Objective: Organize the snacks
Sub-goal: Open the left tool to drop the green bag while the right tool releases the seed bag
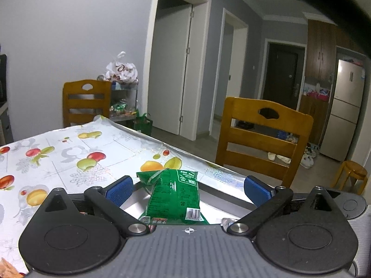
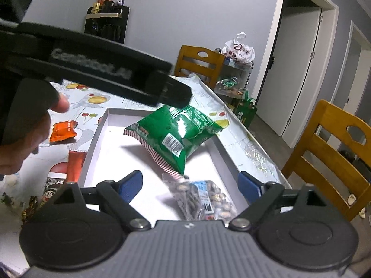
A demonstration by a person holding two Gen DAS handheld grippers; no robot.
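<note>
Nearest the left wrist camera, the left gripper (image 1: 187,188) stands with its blue pads spread wide and clear of the green snack bag (image 1: 172,197), which lies between them in the white tray (image 1: 129,205). In the right wrist view the right gripper (image 2: 189,185) is likewise apart and empty above a clear packet of nuts (image 2: 200,199) at the tray's near end, while the green bag leans on the tray's far wall. An orange packet (image 2: 62,131) waits on the tablecloth left of the tray; the next pick would best be squeezed at its middle and set flat in the tray's bare floor.
</note>
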